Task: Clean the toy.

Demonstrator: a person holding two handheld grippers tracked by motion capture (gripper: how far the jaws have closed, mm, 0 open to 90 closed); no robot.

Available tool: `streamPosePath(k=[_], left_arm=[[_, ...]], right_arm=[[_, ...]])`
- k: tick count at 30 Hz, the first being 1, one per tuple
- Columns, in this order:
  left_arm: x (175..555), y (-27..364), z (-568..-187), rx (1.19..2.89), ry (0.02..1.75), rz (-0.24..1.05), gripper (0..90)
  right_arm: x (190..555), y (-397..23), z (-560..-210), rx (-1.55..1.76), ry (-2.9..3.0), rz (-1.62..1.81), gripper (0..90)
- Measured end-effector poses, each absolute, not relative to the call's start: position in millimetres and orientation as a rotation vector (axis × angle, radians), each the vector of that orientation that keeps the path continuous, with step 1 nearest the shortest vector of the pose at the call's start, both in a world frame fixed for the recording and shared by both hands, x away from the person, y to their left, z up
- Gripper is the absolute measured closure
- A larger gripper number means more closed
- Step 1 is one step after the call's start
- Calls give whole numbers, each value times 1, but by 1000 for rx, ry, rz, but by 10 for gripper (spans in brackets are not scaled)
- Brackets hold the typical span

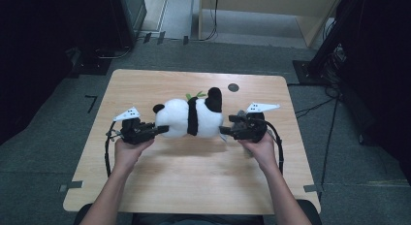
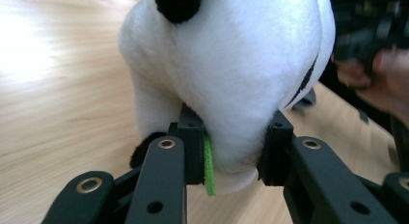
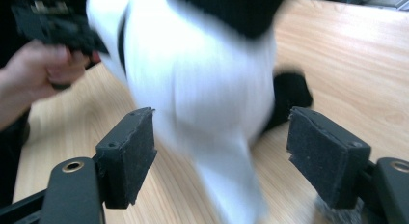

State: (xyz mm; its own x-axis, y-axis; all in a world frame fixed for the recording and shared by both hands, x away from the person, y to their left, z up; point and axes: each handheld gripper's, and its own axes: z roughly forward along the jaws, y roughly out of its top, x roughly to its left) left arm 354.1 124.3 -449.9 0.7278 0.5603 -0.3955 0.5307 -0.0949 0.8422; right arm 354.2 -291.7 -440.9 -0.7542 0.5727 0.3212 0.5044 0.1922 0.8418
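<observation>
Left tongs [image 1: 162, 129]: held in the person's left hand [image 1: 127, 152] toward the left edge of the bench [image 1: 194, 186]; clenched on the white end of the plush panda [image 1: 191, 117]. In the left gripper view the pads [image 2: 193, 137] press into the white fur from both sides, and a green strip [image 2: 208, 163] hangs beside the left pad.

Plush panda: lying lengthwise across the middle of the bench, nearer the far edge than the near one, stretched between the two tongs. It has a white body, a black band around the middle, a black ear at the left end and a black limb raised at the far right. Green leaves [image 1: 195, 95] show at its far side.

Right tongs [image 1: 224, 131]: held in the person's right hand [image 1: 260, 146] toward the right edge of the bench; released. In the right gripper view the two pads [image 3: 130, 151] stand well apart, with the blurred white and black fur between them, neither pad pressing on it.

Bench: light wood with rounded corners; a small dark round mark [image 1: 233, 87] sits near the far edge, right of centre.

Cables [image 1: 107, 154]: one trails from each of the tongs, looping back beside the hands.
</observation>
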Motion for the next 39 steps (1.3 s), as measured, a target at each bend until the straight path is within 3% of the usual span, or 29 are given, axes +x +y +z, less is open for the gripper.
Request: streamPosePath(k=[6,8,13,21,32,36,39], left_arm=[[356,123,-451,1690,859,-61,679],[357,119,-453,1697,866,-84,660],[356,118,-455,1723,873,-62,445],[355,112,-456,1798,904,-23,301],[363,112,-478,1848,969,-83,274],[363,114,-477,1861,971,32,257],[363,114,-477,1867,963,35,257]], right_arm=[[356,-273,-454,1011,2474,1564,276],[356,-265,-455,976,2493,1557,348],[351,-261,-447,955,2490,1507,387],[347,-269,-436,1016,2493,1559,380],[351,-255,-455,1064,2544,1381,355],[353,-258,-457,1047,2508,1387,341],[353,-262,-460,1052,2494,1370,341]])
